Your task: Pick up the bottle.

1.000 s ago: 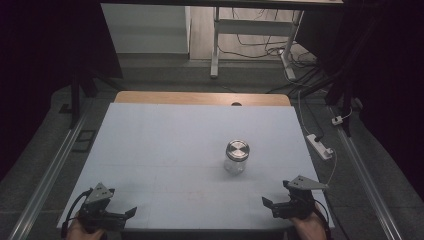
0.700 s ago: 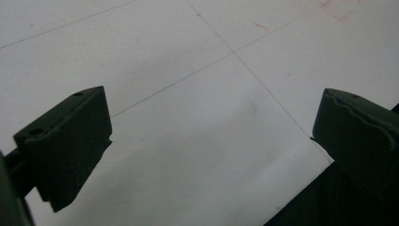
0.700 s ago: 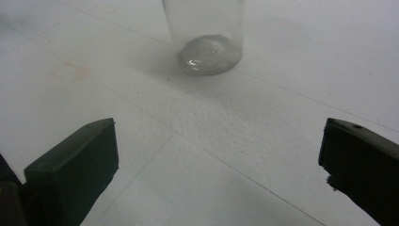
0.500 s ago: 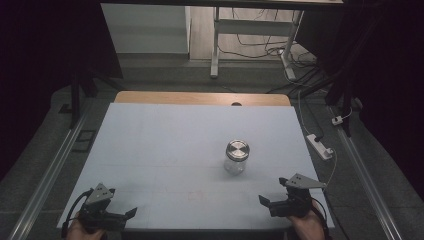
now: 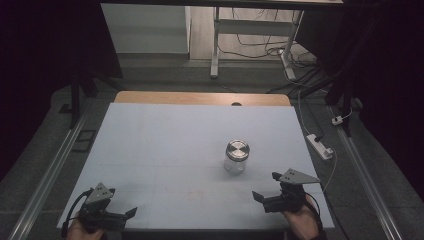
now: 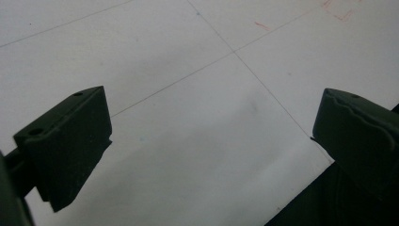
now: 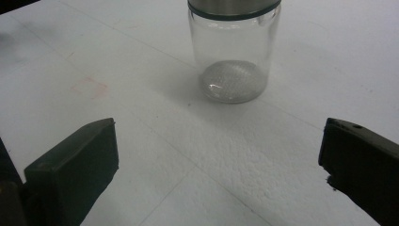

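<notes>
Gaping jaws on both grippers, clear table [image 5: 165, 140] between right gripper [image 5: 266, 192] and jar [image 5: 236, 156].

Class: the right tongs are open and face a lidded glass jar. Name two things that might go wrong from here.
1. The jar is smooth glass and stands upright; a push from one jaw of the right tongs might tip it or make it slip.
2. A grip on the metal lid might slide off.

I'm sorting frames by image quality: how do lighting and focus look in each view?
High view: dim and dark-edged, with the jar small but clear. Right gripper view: bright, jar sharp with a soft shadow, near fingers dark. Left gripper view: evenly lit table, fingers slightly soft.
</notes>
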A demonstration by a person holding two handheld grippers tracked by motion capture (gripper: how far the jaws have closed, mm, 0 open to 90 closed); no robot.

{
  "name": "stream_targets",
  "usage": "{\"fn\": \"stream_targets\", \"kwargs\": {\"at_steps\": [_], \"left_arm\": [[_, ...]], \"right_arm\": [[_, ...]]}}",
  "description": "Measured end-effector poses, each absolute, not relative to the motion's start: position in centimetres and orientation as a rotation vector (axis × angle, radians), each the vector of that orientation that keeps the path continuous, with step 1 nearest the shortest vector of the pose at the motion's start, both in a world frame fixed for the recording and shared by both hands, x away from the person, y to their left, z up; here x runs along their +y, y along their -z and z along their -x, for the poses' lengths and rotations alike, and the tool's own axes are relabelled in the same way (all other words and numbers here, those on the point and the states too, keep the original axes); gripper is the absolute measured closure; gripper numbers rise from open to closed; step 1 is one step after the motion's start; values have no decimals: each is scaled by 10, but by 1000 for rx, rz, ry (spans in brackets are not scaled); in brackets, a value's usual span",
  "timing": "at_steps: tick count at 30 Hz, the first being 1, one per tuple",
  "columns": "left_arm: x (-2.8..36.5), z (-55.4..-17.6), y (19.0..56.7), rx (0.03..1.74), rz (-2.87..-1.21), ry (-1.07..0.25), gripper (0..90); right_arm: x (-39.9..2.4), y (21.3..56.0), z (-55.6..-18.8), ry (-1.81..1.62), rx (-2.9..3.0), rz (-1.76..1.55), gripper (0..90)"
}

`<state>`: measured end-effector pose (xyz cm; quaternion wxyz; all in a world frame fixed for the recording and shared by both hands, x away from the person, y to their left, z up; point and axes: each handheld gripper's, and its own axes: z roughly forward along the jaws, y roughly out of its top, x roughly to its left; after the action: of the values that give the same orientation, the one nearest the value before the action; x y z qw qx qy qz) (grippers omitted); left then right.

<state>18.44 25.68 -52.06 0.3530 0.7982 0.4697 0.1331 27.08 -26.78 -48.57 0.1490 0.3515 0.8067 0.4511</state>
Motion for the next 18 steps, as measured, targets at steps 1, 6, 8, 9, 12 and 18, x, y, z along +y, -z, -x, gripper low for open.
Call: {"fn": "stream_targets", "kwargs": {"at_steps": [1,6,8,9,12,18], "left_arm": [[257,-184,520,1214,-2064,-343,0],[257,-184,521,1212,-2059,-341,0],[257,-184,521,1212,-2060,-341,0],[257,-184,520,1211,-2064,-340,0],[257,-184,521,1210,-2062,-340,0],[257,-185,521,1210,-2066,-340,0]], "right_arm": [[-267,486,-272,-1302,2319,-1015,0],[-262,486,-276,-1320,2321,-1017,0],[-259,486,-278,-1326,2321,-1006,0],[-258,486,-279,-1330,2324,-1004,0],[-254,486,-284,-1333,2331,-993,0],[-248,489,-298,-1357,2368,-1022,0]]}}
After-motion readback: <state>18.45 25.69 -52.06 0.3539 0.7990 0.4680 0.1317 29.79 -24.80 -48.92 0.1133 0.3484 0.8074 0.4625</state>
